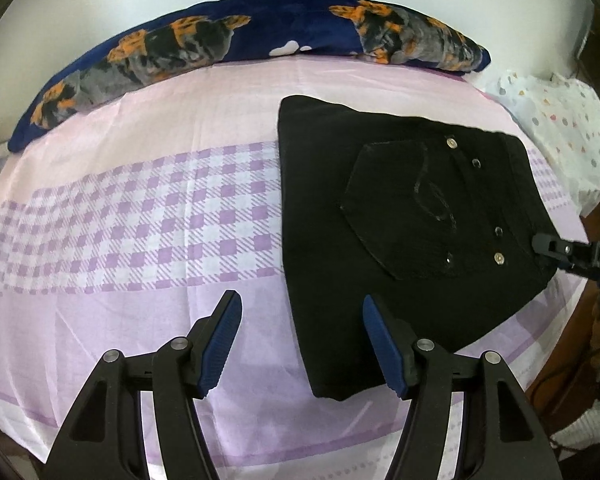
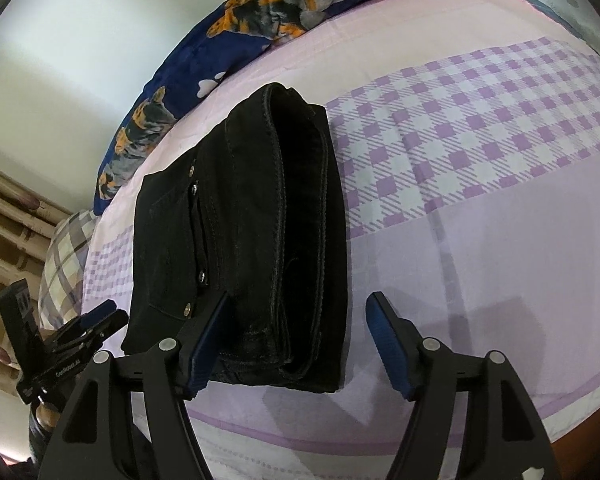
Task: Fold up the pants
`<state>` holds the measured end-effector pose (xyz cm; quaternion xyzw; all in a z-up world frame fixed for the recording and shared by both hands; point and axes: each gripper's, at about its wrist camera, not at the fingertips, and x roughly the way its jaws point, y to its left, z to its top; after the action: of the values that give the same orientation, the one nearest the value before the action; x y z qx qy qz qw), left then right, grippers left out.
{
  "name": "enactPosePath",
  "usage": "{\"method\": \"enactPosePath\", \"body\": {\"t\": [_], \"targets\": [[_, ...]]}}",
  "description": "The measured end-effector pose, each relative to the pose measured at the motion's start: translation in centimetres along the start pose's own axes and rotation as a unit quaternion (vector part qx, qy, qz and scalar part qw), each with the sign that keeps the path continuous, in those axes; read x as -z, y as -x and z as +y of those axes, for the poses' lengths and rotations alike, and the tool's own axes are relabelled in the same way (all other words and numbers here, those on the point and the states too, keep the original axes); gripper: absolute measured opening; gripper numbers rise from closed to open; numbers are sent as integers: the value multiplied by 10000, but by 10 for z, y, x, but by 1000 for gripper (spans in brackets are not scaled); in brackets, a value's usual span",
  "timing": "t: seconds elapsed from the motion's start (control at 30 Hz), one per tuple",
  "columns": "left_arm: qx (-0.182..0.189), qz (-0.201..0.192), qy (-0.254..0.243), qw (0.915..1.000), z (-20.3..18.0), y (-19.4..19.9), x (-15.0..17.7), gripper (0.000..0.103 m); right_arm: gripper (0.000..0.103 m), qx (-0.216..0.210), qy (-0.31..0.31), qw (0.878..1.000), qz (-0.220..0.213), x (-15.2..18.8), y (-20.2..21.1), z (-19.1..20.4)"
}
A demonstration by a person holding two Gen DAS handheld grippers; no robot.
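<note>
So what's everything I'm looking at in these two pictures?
Black denim pants: one, black with metal rivets, folded into a thick stack on the bed.
Pink and purple checked bedsheet: one, covers the bed under the pants.
Navy plush blanket with orange and grey dog print: one, along the far edge by the wall.
White fabric with coloured dots: one, off the bed's corner past the pants.
Grey checked pillow: one, at the bed's edge in the right wrist view.
Left gripper: black with blue pads, jaws open at the pants' near edge.
Right gripper: same make, jaws open around the stack's end.
</note>
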<state>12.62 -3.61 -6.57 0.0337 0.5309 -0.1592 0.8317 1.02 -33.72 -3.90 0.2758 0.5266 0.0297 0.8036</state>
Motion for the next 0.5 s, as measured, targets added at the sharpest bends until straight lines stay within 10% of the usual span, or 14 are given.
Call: {"method": "enactPosePath", "body": {"t": [0.3, 0.5], "targets": [[352, 87, 581, 9977, 25, -3, -8, 64, 66, 68, 151, 9988, -458, -18, 25, 9], [323, 150, 613, 9975, 26, -8, -11, 64, 41, -364, 342, 9947, -901, -50, 43, 36]]}}
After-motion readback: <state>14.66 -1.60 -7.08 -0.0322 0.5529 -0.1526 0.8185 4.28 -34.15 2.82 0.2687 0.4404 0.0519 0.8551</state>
